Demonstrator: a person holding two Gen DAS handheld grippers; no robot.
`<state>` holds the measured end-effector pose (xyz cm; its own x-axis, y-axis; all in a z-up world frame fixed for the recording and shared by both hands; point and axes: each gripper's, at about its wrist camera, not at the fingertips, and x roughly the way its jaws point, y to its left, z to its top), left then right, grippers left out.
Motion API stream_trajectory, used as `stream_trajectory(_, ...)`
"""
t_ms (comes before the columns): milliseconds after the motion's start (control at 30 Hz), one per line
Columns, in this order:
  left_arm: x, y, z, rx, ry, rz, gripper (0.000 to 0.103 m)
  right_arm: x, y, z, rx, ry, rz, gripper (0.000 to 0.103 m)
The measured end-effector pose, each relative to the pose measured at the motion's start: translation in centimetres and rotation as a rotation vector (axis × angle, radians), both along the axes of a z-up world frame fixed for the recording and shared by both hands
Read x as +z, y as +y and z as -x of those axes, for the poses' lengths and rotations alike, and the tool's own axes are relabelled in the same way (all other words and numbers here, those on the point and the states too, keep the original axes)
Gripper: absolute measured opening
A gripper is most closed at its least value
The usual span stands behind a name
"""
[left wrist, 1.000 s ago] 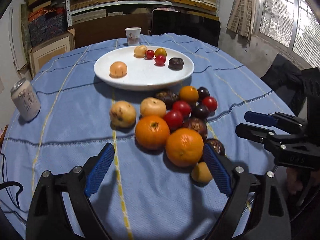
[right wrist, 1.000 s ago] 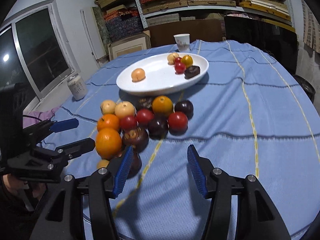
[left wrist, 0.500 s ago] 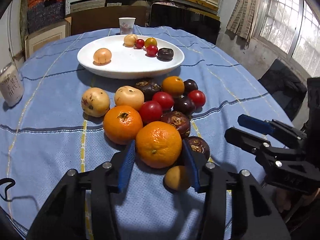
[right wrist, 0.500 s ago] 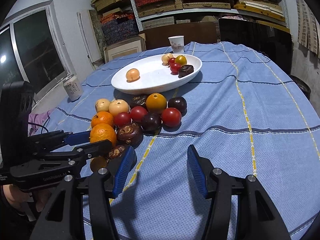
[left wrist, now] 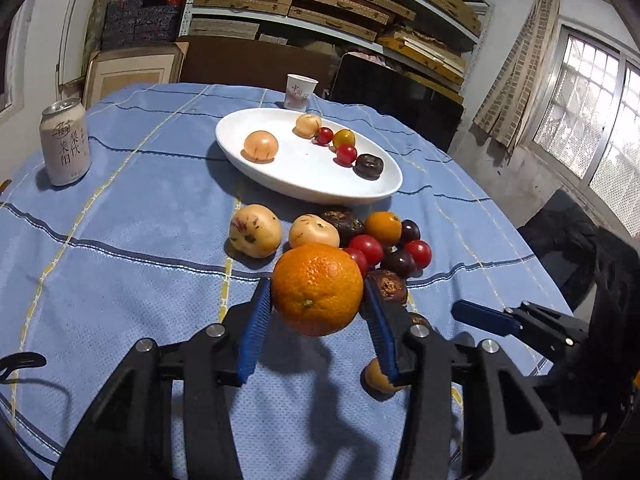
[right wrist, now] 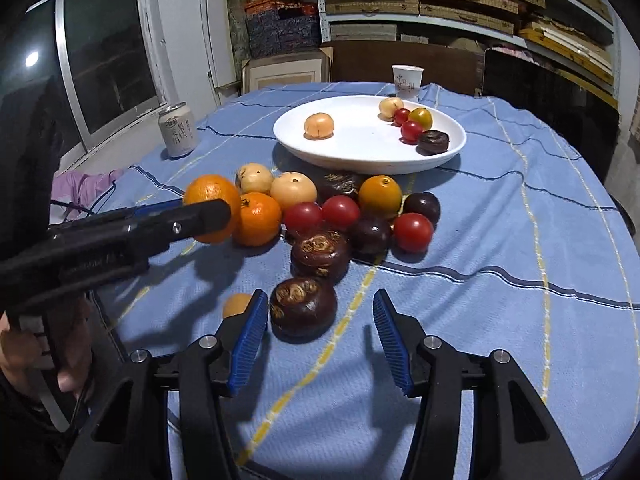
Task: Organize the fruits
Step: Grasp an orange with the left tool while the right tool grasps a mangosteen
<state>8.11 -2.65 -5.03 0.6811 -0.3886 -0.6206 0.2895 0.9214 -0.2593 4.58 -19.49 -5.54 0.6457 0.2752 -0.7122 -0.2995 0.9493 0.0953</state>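
Note:
My left gripper [left wrist: 316, 312] is shut on a large orange [left wrist: 317, 289] and holds it above the blue tablecloth; it also shows in the right wrist view [right wrist: 210, 200]. A pile of fruit [left wrist: 372, 240] lies in front of a white plate [left wrist: 304, 168] that holds several small fruits. My right gripper [right wrist: 318, 340] is open and empty, low over the cloth, with a dark brown fruit [right wrist: 303, 306] just ahead between its fingers. A second orange [right wrist: 258, 219] stays in the pile.
A drink can [left wrist: 66, 142] stands at the left. A paper cup [left wrist: 301, 92] stands behind the plate. A small yellow fruit [right wrist: 237, 305] lies near the table's front edge. Shelves and boxes stand behind the table.
My left gripper closed on the large orange and lifted it off the cloth. My right gripper moved forward towards the dark brown fruit and stayed open.

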Motion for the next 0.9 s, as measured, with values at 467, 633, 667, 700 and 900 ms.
stream_trajectory(467, 0.0, 0.6, 0.1, 0.004, 0.009, 0.020, 0.046, -0.6, 1.2, -0.5, -0.031, 0.051, -0.004, 0.041)
stream_trajectory(633, 0.0, 0.6, 0.1, 0.003, 0.012, 0.019, 0.046, 0.3, -0.1, 0.1, -0.052, 0.023, -0.030, 0.040)
stream_trajectory(667, 0.0, 0.6, 0.1, 0.002, 0.014, 0.019, 0.046, 0.4, -0.4, 0.1, -0.053, 0.022, -0.030, 0.040)
stream_trajectory(700, 0.0, 0.6, 0.1, 0.000, 0.016, 0.011, 0.046, 0.5, -0.5, 0.2, -0.056, 0.021, -0.029, 0.040)
stream_trajectory(900, 0.8, 0.8, -0.7, 0.000, 0.040, -0.009, 0.046, 2.6, -2.2, -0.4, -0.078, -0.015, -0.027, 0.041)
